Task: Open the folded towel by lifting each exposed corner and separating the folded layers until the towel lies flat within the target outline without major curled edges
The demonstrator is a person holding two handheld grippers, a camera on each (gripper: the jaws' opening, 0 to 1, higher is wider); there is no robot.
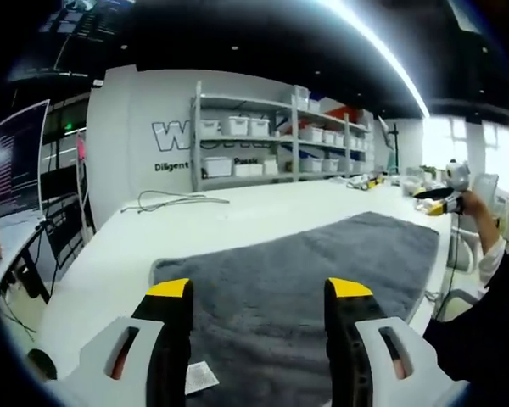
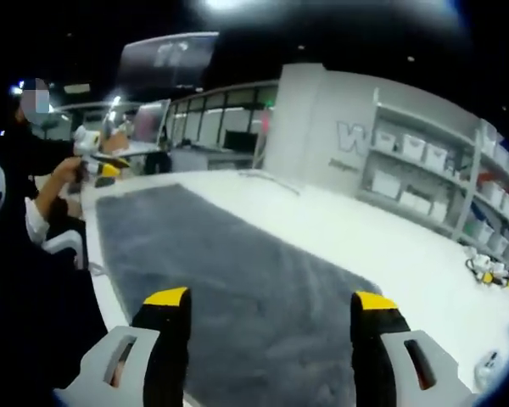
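Both my grippers, left (image 1: pixel 259 292) and right (image 2: pixel 271 305), hang with jaws spread wide, pinching nothing, above the grey towel (image 1: pixel 322 267). Towel lies opened out flat on the white table (image 1: pixel 187 225), one end near my side.

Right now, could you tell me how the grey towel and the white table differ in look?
The grey towel is dark and fuzzy; the white table is pale and smooth. The towel is the smaller, covering part of the table, whose bare surface extends beyond it. Both lie flat.
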